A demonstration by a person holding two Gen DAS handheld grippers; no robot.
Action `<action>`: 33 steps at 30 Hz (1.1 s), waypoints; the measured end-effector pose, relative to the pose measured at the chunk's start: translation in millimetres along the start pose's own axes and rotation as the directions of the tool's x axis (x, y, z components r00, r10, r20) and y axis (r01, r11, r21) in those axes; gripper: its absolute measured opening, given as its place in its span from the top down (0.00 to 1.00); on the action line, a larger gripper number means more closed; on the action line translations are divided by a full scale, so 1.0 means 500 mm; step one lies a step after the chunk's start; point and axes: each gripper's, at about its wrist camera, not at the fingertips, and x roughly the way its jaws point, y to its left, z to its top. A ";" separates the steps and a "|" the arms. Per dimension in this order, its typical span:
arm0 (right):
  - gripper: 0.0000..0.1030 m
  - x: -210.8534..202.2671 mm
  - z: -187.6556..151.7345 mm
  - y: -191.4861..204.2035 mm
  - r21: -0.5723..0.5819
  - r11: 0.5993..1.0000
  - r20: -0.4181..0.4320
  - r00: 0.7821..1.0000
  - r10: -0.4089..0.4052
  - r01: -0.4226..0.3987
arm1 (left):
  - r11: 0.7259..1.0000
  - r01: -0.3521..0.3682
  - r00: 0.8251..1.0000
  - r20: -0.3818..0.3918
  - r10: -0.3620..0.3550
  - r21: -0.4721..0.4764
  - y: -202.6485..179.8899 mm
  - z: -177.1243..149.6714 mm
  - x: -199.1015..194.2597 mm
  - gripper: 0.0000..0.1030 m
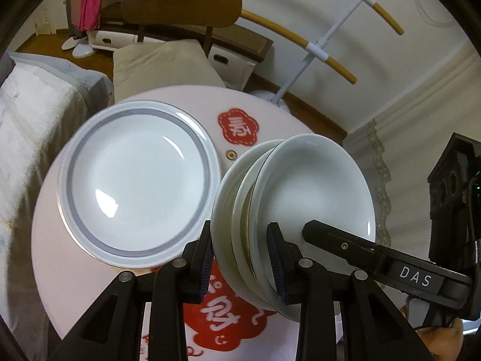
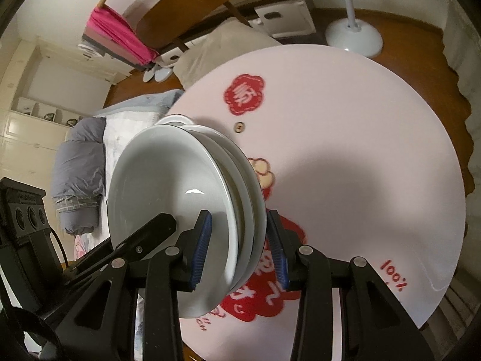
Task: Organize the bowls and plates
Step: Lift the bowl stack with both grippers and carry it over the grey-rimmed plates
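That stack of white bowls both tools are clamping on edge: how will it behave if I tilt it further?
The stack of white bowls looks glazed and glossy, so probably slippery against the pads. Its loosely nested pieces may shift or fan apart. It is likely heavy and breakable, so keep the left tool and right tool both clamped.

A stack of bowls (image 1: 300,210), tilted on edge above the round bench (image 1: 270,120), sits between the fingers of both the left gripper (image 1: 243,266) and the right gripper (image 2: 240,252). A plate (image 1: 138,186) lies flat on the bench just left of the stack. A chair (image 1: 180,6) stands behind the bench.
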 end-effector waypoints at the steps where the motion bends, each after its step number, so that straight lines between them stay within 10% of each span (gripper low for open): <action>1: 0.63 0.000 0.000 0.011 -0.005 1.000 0.003 1.000 0.001 -0.001 | 1.000 0.000 1.000 0.003 0.000 -0.003 0.007 0.000 -0.006 0.71; 33: 0.63 0.184 0.036 0.182 -0.047 0.999 -0.067 0.998 0.004 -0.007 | 0.996 -0.063 0.998 -0.027 0.061 -0.067 0.220 0.071 -0.038 0.71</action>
